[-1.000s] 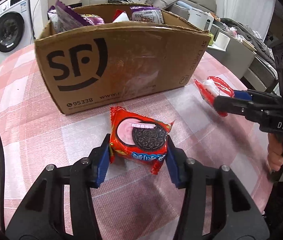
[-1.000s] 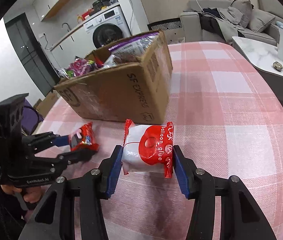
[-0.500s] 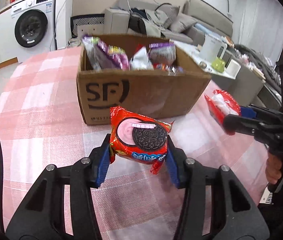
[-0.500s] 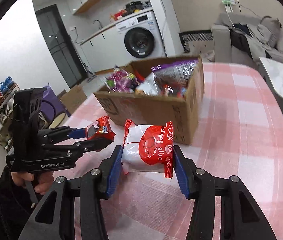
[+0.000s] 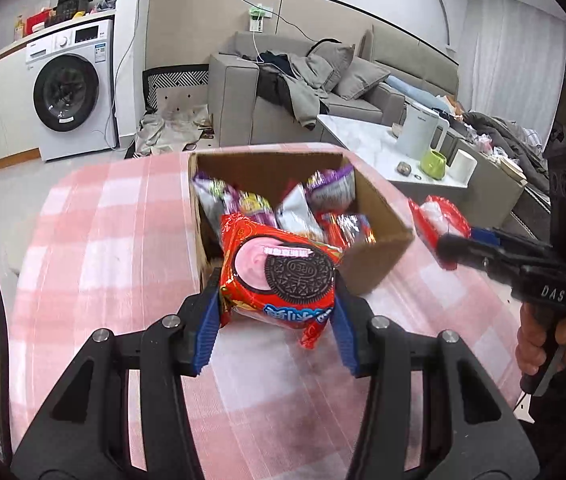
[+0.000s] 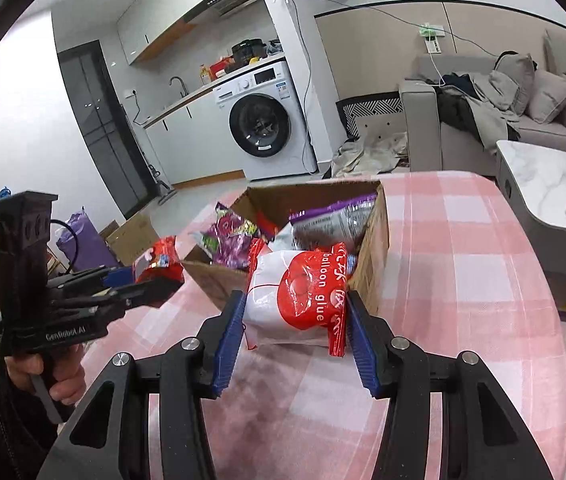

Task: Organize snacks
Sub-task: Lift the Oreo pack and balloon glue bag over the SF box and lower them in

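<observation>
My left gripper [image 5: 277, 304] is shut on a red Oreo pack [image 5: 279, 272] and holds it high above the table, just before the near edge of the open cardboard box [image 5: 379, 260]. My right gripper [image 6: 293, 316] is shut on a white and red balloon glue pack [image 6: 297, 300], raised near the box [image 6: 373, 248]. The box holds several snack bags [image 5: 323, 188]. The right gripper also shows in the left wrist view [image 5: 439, 236], and the left gripper in the right wrist view [image 6: 159, 280].
The box stands on a round table with a pink checked cloth [image 5: 103, 240]. Beyond it are a washing machine [image 5: 71, 92], a grey sofa [image 5: 303, 88] and a white side table with a kettle [image 5: 419, 136].
Both grippers have risen with their packs. The view now looks down into the box from above, where before it faced the box's side.
</observation>
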The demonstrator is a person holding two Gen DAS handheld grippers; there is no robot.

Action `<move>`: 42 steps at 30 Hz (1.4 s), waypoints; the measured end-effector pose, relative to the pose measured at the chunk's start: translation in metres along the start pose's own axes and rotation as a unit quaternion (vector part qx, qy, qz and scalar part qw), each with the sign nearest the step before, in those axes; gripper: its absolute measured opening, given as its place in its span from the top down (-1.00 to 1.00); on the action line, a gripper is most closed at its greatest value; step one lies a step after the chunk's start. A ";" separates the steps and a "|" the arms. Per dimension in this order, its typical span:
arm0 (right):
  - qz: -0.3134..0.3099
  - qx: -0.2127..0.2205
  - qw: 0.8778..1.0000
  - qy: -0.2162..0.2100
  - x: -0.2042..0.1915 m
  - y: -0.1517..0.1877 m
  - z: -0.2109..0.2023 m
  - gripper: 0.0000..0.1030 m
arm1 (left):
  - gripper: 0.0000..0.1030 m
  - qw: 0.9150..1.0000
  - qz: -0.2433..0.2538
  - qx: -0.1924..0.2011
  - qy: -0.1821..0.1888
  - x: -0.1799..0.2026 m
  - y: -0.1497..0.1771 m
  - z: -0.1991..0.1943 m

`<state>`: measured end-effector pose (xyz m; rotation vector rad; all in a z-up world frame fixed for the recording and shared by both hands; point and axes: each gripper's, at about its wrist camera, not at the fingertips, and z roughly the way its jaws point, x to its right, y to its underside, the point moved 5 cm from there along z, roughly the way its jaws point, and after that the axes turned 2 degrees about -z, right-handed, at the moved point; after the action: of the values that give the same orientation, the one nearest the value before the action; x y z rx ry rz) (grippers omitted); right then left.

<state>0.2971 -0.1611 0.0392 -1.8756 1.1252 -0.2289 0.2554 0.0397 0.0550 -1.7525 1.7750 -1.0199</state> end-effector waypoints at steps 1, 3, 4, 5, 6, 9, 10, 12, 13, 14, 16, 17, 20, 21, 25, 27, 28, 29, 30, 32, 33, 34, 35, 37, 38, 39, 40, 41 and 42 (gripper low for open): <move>-0.002 0.001 1.000 0.002 0.000 -0.003 0.001 0.03 | 0.11 1.000 -0.002 0.001 0.001 0.001 -0.007 0.005; 0.000 0.000 1.000 0.000 0.001 -0.007 0.003 0.03 | 0.11 1.000 -0.005 0.004 0.001 -0.002 -0.017 0.007; 0.002 -0.001 1.000 -0.002 0.001 -0.009 0.005 0.03 | 0.11 1.000 -0.006 0.006 -0.001 -0.002 -0.023 0.012; 0.002 -0.001 1.000 -0.003 0.001 -0.010 0.006 0.03 | 0.11 1.000 -0.007 0.007 -0.002 -0.002 -0.029 0.015; 0.001 -0.001 1.000 -0.002 0.001 -0.011 0.007 0.03 | 0.11 1.000 -0.008 0.010 -0.002 -0.002 -0.035 0.019; 0.002 -0.003 1.000 -0.003 0.003 -0.014 0.013 0.03 | 0.11 1.000 -0.005 0.016 -0.005 0.000 -0.048 0.029; 0.004 -0.004 1.000 -0.003 0.004 -0.016 0.015 0.03 | 0.11 1.000 -0.003 0.017 -0.006 0.000 -0.052 0.032; 0.006 -0.003 1.000 -0.003 0.006 -0.018 0.019 0.03 | 0.11 1.000 -0.001 0.018 -0.008 -0.001 -0.060 0.039; 0.005 -0.004 1.000 -0.003 0.006 -0.020 0.022 0.03 | 0.11 1.000 0.000 0.017 -0.008 0.001 -0.065 0.046; 0.004 -0.005 1.000 -0.002 0.006 -0.022 0.025 0.03 | 0.11 1.000 0.002 0.016 -0.009 0.002 -0.067 0.050; 0.006 -0.006 1.000 -0.001 0.006 -0.024 0.030 0.03 | 0.11 1.000 0.006 0.014 -0.011 0.002 -0.073 0.059; 0.007 -0.007 1.000 -0.003 0.006 -0.025 0.034 0.03 | 0.11 1.000 0.007 0.014 -0.010 0.003 -0.076 0.063; 0.006 -0.008 1.000 -0.003 0.005 -0.030 0.043 0.03 | 0.11 1.000 0.007 0.010 -0.008 0.004 -0.083 0.075; 0.005 -0.008 1.000 -0.002 0.004 -0.031 0.046 0.03 | 0.11 1.000 0.007 0.008 -0.007 0.004 -0.085 0.079; 0.002 -0.010 1.000 -0.005 0.000 -0.037 0.058 0.03 | 0.11 1.000 0.008 0.003 -0.007 0.006 -0.091 0.094; 0.003 -0.010 1.000 -0.005 -0.001 -0.040 0.064 0.03 | 0.11 1.000 0.009 0.001 -0.008 0.006 -0.094 0.102; 0.001 -0.009 1.000 -0.005 -0.001 -0.042 0.066 0.03 | 0.10 1.000 0.011 -0.001 -0.010 0.005 -0.095 0.105; 0.001 -0.006 1.000 -0.003 -0.001 -0.044 0.067 0.02 | 0.10 1.000 0.012 -0.002 -0.011 0.005 -0.096 0.109; 0.003 -0.004 1.000 -0.002 -0.001 -0.046 0.069 0.03 | 0.10 1.000 0.012 -0.004 -0.013 0.004 -0.097 0.112; 0.006 -0.002 1.000 -0.001 0.000 -0.050 0.072 0.03 | 0.10 1.000 0.011 -0.005 -0.015 0.002 -0.099 0.118; 0.008 0.000 1.000 0.002 0.001 -0.052 0.074 0.03 | 0.10 1.000 0.011 -0.007 -0.014 0.002 -0.099 0.121; 0.008 -0.001 1.000 0.004 0.002 -0.053 0.076 0.02 | 0.10 1.000 0.010 -0.008 -0.014 0.003 -0.100 0.125; 0.009 -0.001 1.000 0.005 0.003 -0.054 0.078 0.02 | 0.10 1.000 0.010 -0.008 -0.014 0.002 -0.102 0.127; 0.010 -0.001 1.000 0.010 0.004 -0.057 0.081 0.03 | 0.10 1.000 0.010 -0.012 -0.017 0.002 -0.103 0.133; 0.009 0.000 1.000 0.010 0.004 -0.058 0.082 0.03 | 0.10 1.000 0.009 -0.013 -0.017 0.002 -0.104 0.136; 0.009 0.001 1.000 0.010 0.005 -0.058 0.082 0.03 | 0.10 1.000 0.009 -0.015 -0.017 0.002 -0.104 0.139; 0.010 0.001 1.000 0.010 0.005 -0.059 0.082 0.02 | 0.10 1.000 0.010 -0.016 -0.017 0.001 -0.103 0.141; 0.010 0.002 1.000 0.010 0.006 -0.060 0.083 0.02 | 0.10 1.000 0.012 -0.016 -0.017 0.001 -0.104 0.143; 0.010 0.005 1.000 0.010 0.007 -0.062 0.083 0.02 | 0.10 1.000 0.014 -0.016 -0.018 0.002 -0.104 0.145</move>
<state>0.3847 -0.1054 0.0379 -1.8565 1.1535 -0.2424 0.4324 0.0181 0.0427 -1.7499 1.7978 -0.9475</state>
